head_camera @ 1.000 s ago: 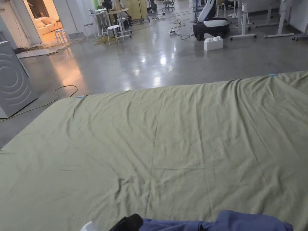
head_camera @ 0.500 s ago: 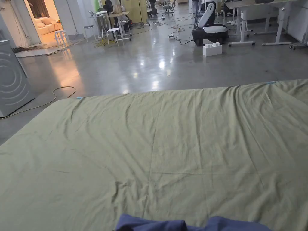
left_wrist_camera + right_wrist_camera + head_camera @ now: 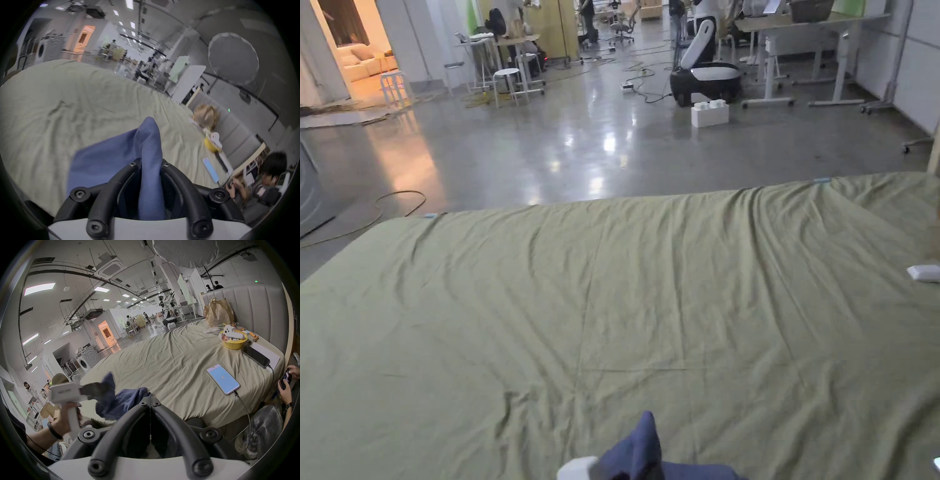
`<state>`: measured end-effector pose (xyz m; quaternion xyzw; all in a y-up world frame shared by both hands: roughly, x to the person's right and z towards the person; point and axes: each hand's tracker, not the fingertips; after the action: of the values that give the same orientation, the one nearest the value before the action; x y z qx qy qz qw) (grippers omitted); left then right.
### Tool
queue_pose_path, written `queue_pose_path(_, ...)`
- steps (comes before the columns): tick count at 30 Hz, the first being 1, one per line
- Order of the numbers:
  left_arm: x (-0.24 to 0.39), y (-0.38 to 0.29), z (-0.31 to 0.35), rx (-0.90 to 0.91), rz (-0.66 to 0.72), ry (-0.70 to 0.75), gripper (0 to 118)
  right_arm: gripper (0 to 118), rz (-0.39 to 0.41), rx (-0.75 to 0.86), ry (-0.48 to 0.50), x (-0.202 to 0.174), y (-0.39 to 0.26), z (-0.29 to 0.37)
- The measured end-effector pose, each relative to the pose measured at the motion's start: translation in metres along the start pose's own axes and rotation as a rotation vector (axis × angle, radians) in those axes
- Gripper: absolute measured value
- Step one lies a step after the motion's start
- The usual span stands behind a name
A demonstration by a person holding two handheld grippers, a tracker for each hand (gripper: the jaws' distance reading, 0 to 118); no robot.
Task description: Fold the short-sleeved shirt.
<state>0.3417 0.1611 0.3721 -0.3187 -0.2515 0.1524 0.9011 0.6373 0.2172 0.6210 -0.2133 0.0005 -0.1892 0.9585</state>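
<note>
Left gripper (image 3: 150,164): in the left gripper view both black jaws press against a bunched fold of the blue shirt (image 3: 146,146), which rises between them toward 12 o'clock and spreads out to about 9 o'clock over the green sheet (image 3: 65,105). The grip is closed on the cloth.

Right gripper (image 3: 150,400): in the right gripper view the two jaw tips meet with only a hairline between them – narrow, closed. The shirt (image 3: 123,400) lies bunched just past the tips toward 10 o'clock; whether any cloth is caught between the tips cannot be told. In the same view the left gripper (image 3: 92,390), somewhat blurred, sits at 9 o'clock with a hand (image 3: 68,415) on its grip and a corner of the shirt sticking up at its dark front end.

Head view: the shirt (image 3: 640,453) shows at 6 o'clock, at the near edge of the sheet (image 3: 612,300), one point of cloth standing upright beside a white part of a gripper.

Other items – right gripper view: a lit phone (image 3: 223,379) on a cable lies on the sheet at 3 o'clock; a yellow bowl (image 3: 234,341) and a brown paper bag (image 3: 218,313) stand beyond it toward 1 o'clock, near the padded headboard (image 3: 253,305). A second person's hands (image 3: 285,386) hold another phone at the right edge.
</note>
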Motion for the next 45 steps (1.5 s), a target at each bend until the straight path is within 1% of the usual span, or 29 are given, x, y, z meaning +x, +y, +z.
queue_pose_path(2,0.019,-0.019,-0.017,-0.034,-0.04,-0.009,29,0,-0.005,-0.006,-0.006,0.003,-0.005,0.005)
queue_pose_path(4,0.022,-0.027,-0.026,-0.095,-0.013,-0.101,62,0,-0.023,-0.018,-0.02,0.006,-0.01,0.007)
queue_pose_path(5,0.025,-0.026,-0.027,-0.118,0.0,-0.115,74,0,-0.034,-0.024,-0.025,0.009,-0.013,0.007)
queue_pose_path(7,0.026,-0.023,-0.019,-0.108,-0.009,-0.107,76,0,-0.051,-0.037,-0.037,0.014,-0.016,0.005)
queue_pose_path(8,0.021,-0.015,-0.008,-0.061,-0.025,-0.128,75,0,-0.051,-0.038,-0.043,0.015,-0.017,0.005)
queue_pose_path(10,0.011,-0.001,0.008,-0.011,0.003,-0.167,59,0,-0.059,-0.039,-0.044,0.018,-0.019,0.006)
queue_pose_path(11,0.004,0.005,0.012,0.0,0.042,-0.199,44,0,-0.067,-0.041,-0.04,0.019,-0.02,0.006)
queue_pose_path(12,-0.002,0.009,0.014,0.003,0.079,-0.202,13,0,-0.07,-0.044,-0.036,0.02,-0.02,0.005)
queue_pose_path(13,-0.005,0.01,0.009,-0.007,0.106,-0.16,2,0,-0.069,-0.046,-0.034,0.02,-0.02,0.005)
queue_pose_path(16,-0.008,0.003,-0.02,-0.043,0.104,-0.128,2,0,-0.054,-0.054,-0.04,0.019,-0.02,0.004)
queue_pose_path(18,-0.003,-0.012,-0.05,-0.209,0.135,-0.181,2,0,-0.048,-0.054,-0.041,0.018,-0.019,0.004)
queue_pose_path(20,0.007,-0.039,-0.08,-0.348,0.095,-0.148,2,0,-0.047,-0.06,-0.038,0.016,-0.019,0.005)
queue_pose_path(21,0.006,-0.051,-0.088,-0.387,0.02,-0.085,0,0,-0.044,-0.066,-0.041,0.014,-0.02,0.004)
queue_pose_path(23,0.009,-0.047,-0.08,-0.295,0.054,-0.117,0,0,-0.031,-0.086,-0.045,0.01,-0.02,0.002)
queue_pose_path(26,0.019,-0.031,-0.073,-0.317,0.038,-0.104,0,0,-0.003,-0.158,-0.039,-0.003,-0.019,-0.017)
queue_pose_path(29,0.016,-0.002,-0.034,-0.169,0.062,-0.198,0,0,0.109,-0.221,0.017,-0.022,-0.011,-0.058)
queue_pose_path(31,0.009,0.017,-0.003,-0.099,0.062,-0.24,0,0,0.136,-0.229,0.061,-0.033,-0.004,-0.096)
queue_pose_path(33,-0.001,0.032,0.024,-0.075,0.0,-0.203,0,0,0.106,-0.276,0.117,-0.045,0.004,-0.143)
queue_pose_path(35,-0.019,0.04,0.04,-0.067,-0.024,-0.141,0,0,0.146,-0.362,0.098,-0.056,0.007,-0.192)
queue_pose_path(36,-0.031,0.044,0.043,-0.08,0.016,-0.128,7,0,0.191,-0.402,0.082,-0.061,0.006,-0.215)
queue_pose_path(37,-0.046,0.046,0.046,-0.093,0.065,-0.104,21,0,0.227,-0.453,0.09,-0.062,0.001,-0.236)
queue_pose_path(38,-0.059,0.045,0.048,-0.105,0.102,-0.071,43,0,0.254,-0.5,0.07,-0.061,-0.007,-0.254)
queue_pose_path(39,-0.071,0.042,0.049,-0.112,0.127,-0.034,75,0,0.301,-0.553,0.027,-0.058,-0.017,-0.269)
queue_pose_path(40,-0.083,0.038,0.047,-0.114,0.145,0.001,92,0,0.372,-0.622,-0.02,-0.053,-0.031,-0.281)
queue_pose_path(41,-0.093,0.035,0.047,-0.119,0.164,0.008,100,0,0.388,-0.62,-0.014,-0.049,-0.039,-0.284)
queue_pose_path(42,-0.105,0.031,0.047,-0.125,0.2,-0.006,100,0,0.315,-0.537,0.004,-0.049,-0.032,-0.277)
queue_pose_path(43,-0.117,0.028,0.046,-0.128,0.25,-0.031,100,0,0.26,-0.57,-0.028,-0.051,-0.028,-0.271)
queue_pose_path(44,-0.127,0.024,0.042,-0.141,0.312,-0.058,100,0,0.296,-0.569,-0.031,-0.056,-0.028,-0.27)
queue_pose_path(45,-0.136,0.021,0.035,-0.167,0.376,-0.086,101,0,0.365,-0.57,-0.04,-0.06,-0.032,-0.272)
